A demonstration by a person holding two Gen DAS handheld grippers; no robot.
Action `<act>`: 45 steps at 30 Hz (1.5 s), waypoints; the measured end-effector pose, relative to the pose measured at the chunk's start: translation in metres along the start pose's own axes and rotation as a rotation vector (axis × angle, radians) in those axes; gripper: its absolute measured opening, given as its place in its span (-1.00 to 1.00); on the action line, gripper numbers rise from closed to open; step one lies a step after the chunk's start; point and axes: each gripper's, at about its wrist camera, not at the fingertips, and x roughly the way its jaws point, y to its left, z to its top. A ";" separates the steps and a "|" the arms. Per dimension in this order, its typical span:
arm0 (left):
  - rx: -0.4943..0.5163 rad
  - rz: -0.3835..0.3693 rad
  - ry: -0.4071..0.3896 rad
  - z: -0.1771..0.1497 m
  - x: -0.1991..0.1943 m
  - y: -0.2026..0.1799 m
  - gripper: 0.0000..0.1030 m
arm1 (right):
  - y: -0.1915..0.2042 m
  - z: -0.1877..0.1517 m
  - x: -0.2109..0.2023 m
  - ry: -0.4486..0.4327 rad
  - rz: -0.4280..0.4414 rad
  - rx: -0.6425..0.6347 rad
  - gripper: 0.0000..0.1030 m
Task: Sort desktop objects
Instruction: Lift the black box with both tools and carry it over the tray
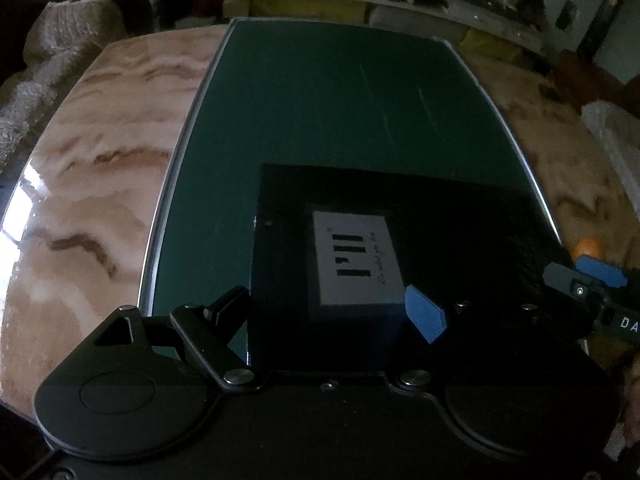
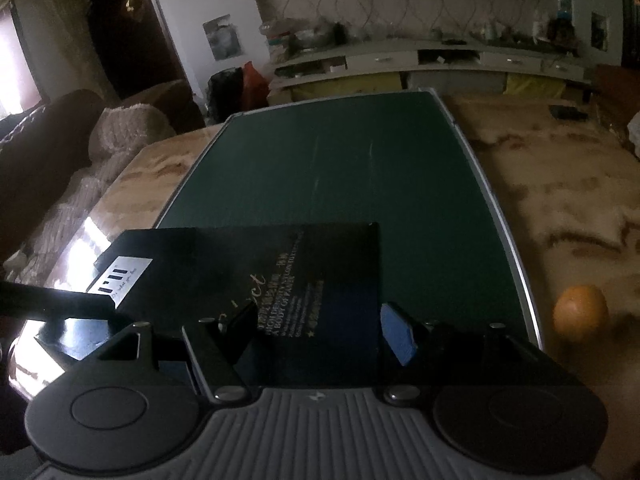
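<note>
Tabletop (image 1: 100,160) is showing marble along the left of the frame, the green mat (image 1: 320,100) is filling the middle, and the black book (image 1: 360,192) is hanging low over the mat's near end. The left gripper (image 1: 326,304) is straddling the corner by the white label (image 1: 356,260), jaws about half open. Whether its pads are pressing, I cannot tell. Further right, the right gripper (image 2: 320,322) is pinching the book's near right edge, jaws narrow, blue pad against it. An orange (image 2: 580,312) is sitting off the mat at lower right. Both hands should be travelling level and together, I'd say, so the cover isn't twisting.
</note>
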 end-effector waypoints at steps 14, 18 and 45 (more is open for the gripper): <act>0.003 0.069 0.046 -0.029 0.012 -0.001 0.44 | -0.007 -0.026 -0.019 -0.023 -0.005 0.013 0.00; -0.009 0.067 0.052 -0.030 0.016 -0.007 0.53 | -0.037 -0.026 -0.030 -0.060 -0.103 0.012 0.28; -0.060 0.093 0.045 -0.054 0.029 -0.077 0.75 | -0.202 -0.034 0.010 0.093 -0.026 0.237 0.53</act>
